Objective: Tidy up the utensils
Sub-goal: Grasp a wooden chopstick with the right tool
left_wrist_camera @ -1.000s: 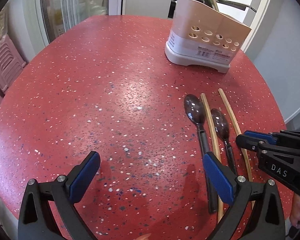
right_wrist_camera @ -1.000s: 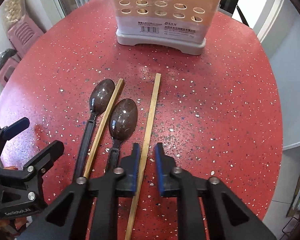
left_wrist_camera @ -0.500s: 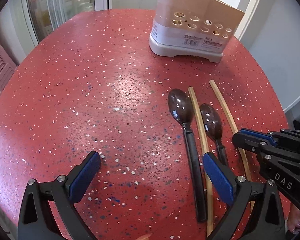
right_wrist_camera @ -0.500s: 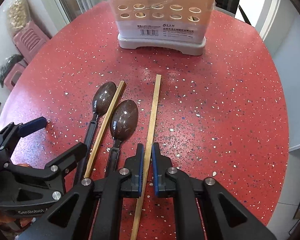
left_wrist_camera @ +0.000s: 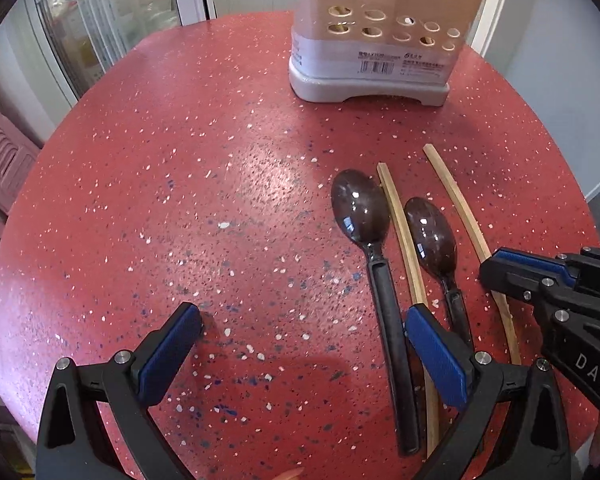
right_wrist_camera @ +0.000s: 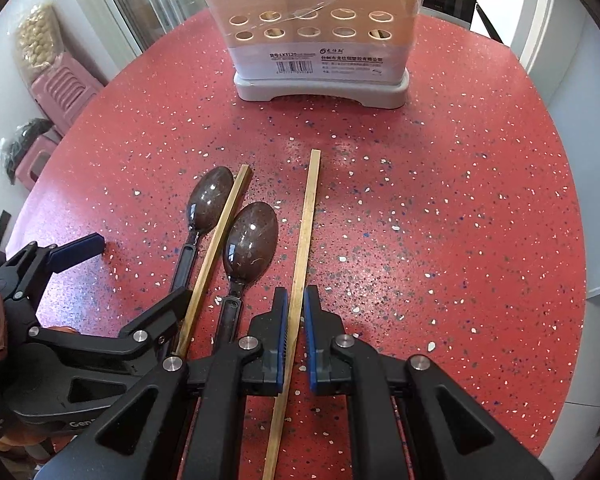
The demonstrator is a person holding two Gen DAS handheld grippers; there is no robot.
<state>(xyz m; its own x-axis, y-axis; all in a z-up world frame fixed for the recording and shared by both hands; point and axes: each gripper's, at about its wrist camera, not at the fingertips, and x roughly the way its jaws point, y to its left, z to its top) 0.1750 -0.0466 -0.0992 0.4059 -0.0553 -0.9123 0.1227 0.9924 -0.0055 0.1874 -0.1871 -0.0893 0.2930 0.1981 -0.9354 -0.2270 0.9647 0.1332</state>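
Left wrist view: the left gripper (left_wrist_camera: pixel 300 344) hangs over the near edge of the red speckled tabletop (left_wrist_camera: pixel 180 200), its blue-padded fingers wide apart with nothing between them. Its right pad now sits over the handle ends of the left chopstick (left_wrist_camera: pixel 400 232) and the smaller spoon (left_wrist_camera: pixel 432 236), beside the larger spoon (left_wrist_camera: pixel 364 216); a second ago the gripper stood further from the holder. The cream utensil holder (left_wrist_camera: pixel 372 40) stands at the far edge. At the right edge of the view, the right gripper (left_wrist_camera: pixel 496 276) grips the right chopstick (left_wrist_camera: pixel 456 196).

Right wrist view: the right gripper (right_wrist_camera: pixel 295 336) has drawn its pads together, and they are now clamped on the right chopstick (right_wrist_camera: pixel 306 232), which lies flat, pointing at the utensil holder (right_wrist_camera: pixel 320 32). A second ago they still stood apart around it. This chopstick looks ready to lift toward the holder.
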